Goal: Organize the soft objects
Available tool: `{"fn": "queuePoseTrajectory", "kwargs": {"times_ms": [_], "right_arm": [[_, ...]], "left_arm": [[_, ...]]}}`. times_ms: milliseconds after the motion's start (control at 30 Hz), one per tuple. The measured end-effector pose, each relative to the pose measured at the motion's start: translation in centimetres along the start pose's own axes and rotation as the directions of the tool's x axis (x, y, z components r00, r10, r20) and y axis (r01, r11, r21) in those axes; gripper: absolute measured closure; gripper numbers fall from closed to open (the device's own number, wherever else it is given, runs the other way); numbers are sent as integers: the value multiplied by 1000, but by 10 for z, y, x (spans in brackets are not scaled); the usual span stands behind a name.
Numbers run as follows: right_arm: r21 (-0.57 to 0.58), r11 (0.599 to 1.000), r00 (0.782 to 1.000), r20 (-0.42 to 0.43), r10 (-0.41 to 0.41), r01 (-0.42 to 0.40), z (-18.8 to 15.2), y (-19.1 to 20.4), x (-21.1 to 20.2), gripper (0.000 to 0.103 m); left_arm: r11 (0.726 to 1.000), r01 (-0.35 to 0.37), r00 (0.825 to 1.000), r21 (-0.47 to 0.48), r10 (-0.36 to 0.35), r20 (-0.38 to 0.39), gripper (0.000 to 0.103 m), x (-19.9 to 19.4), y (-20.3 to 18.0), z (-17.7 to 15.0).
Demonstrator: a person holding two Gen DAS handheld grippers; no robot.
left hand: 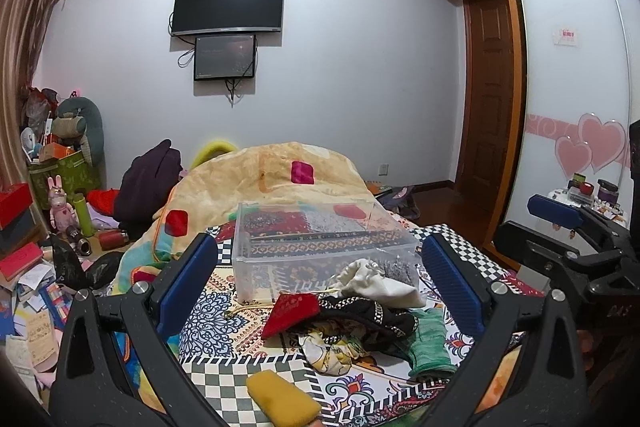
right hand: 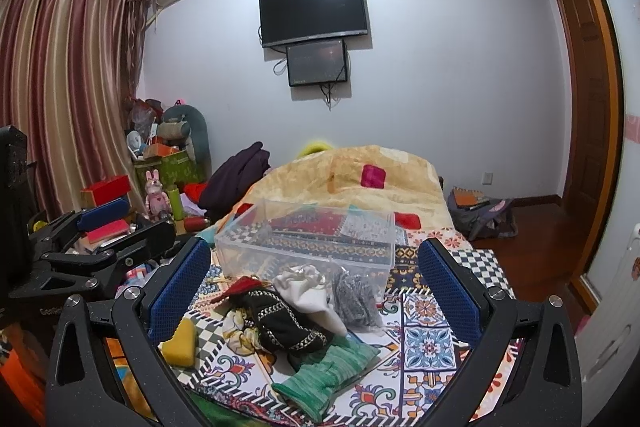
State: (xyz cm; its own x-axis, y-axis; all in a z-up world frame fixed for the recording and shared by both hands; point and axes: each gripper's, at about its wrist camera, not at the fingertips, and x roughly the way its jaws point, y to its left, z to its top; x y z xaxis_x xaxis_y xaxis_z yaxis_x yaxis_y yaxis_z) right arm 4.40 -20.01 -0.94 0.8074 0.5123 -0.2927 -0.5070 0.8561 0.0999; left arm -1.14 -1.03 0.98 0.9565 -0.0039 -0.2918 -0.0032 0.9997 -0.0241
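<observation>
A pile of soft things lies on the patterned bedspread [left hand: 224, 323]: a red pouch [left hand: 290, 313], a white drawstring bag [left hand: 376, 285], a black trimmed cloth [left hand: 372, 319], a green cloth [left hand: 430, 345] and a yellow sponge [left hand: 282, 401]. Behind it stands a clear plastic box [left hand: 320, 247], empty. My left gripper [left hand: 320, 287] is open above the pile. My right gripper [right hand: 316, 291] is open over the same pile, where the black cloth [right hand: 286, 323], green cloth [right hand: 324, 371], white bag [right hand: 308, 293], a grey cloth [right hand: 356, 295] and the sponge [right hand: 180, 343] show.
A folded yellow blanket [left hand: 280, 171] is heaped behind the box. Left of the bed the floor is cluttered with boxes, papers and toys [left hand: 60, 211]. A wardrobe [left hand: 568, 67] and door stand on the right. A bag [right hand: 480, 215] lies on the floor.
</observation>
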Motion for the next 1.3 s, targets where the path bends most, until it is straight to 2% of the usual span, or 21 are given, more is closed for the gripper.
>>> {"fn": "queuePoseTrajectory", "kwargs": {"times_ms": [133, 233, 300, 367, 433, 467, 533, 600, 700, 933, 1067, 1100, 1133, 1167, 1233, 1300], "right_arm": [[15, 1000, 997, -69, 27, -26, -2, -5, 8, 0], [1, 1000, 992, -129, 9, -8, -7, -6, 16, 0], [-2, 1000, 983, -185, 13, -14, -13, -8, 25, 0], [6, 1000, 973, -230, 21, -20, -19, -11, 32, 2], [20, 999, 958, -285, 34, -29, -26, -14, 40, 8], [32, 999, 946, -322, 41, -32, -30, -17, 46, 15], [58, 997, 920, -386, 61, -42, -39, -22, 56, 23], [91, 995, 885, -458, 81, -44, -52, -30, 68, 31], [124, 991, 850, -518, 99, -39, -66, -34, 77, 38], [113, 993, 803, -590, 81, -17, -81, -32, 87, 41], [133, 991, 778, -620, 104, -26, -89, -31, 94, 52], [144, 989, 770, -627, 114, -29, -91, -32, 95, 56], [142, 990, 775, -622, 109, -25, -91, -31, 96, 57], [145, 989, 776, -622, 108, -22, -90, -32, 96, 61], [154, 988, 779, -618, 111, -18, -91, -34, 96, 68], [170, 985, 782, -612, 116, -13, -90, -38, 94, 79]], "left_arm": [[1000, -4, 999, -16, 3, -42, 0, 6, 5, -6], [999, -2, 995, -43, -3, -101, 2, 15, 14, -13], [999, -7, 990, -49, 0, -141, 12, 21, 17, -19], [998, -12, 981, -53, 2, -193, 16, 31, 21, -25], [998, -12, 973, -62, -2, -229, 19, 38, 24, -32], [998, -11, 968, -68, -6, -252, 21, 41, 26, -37], [997, -10, 956, -74, -12, -291, 23, 48, 29, -46], [997, -11, 941, -77, -16, -338, 26, 54, 32, -57], [996, -18, 920, -84, -17, -391, 29, 62, 37, -73], [994, -51, 876, -100, -4, -482, 36, 74, 50, -98], [993, -52, 856, -106, -10, -516, 42, 78, 52, -109], [992, -47, 856, -114, -19, -516, 43, 78, 53, -111], [993, -47, 861, -111, -16, -508, 45, 78, 52, -111], [993, -39, 861, -111, -23, -508, 51, 78, 51, -110], [993, -36, 865, -109, -23, -500, 54, 78, 50, -109], [995, -36, 869, -96, -16, -495, 58, 77, 49, -108]]}}
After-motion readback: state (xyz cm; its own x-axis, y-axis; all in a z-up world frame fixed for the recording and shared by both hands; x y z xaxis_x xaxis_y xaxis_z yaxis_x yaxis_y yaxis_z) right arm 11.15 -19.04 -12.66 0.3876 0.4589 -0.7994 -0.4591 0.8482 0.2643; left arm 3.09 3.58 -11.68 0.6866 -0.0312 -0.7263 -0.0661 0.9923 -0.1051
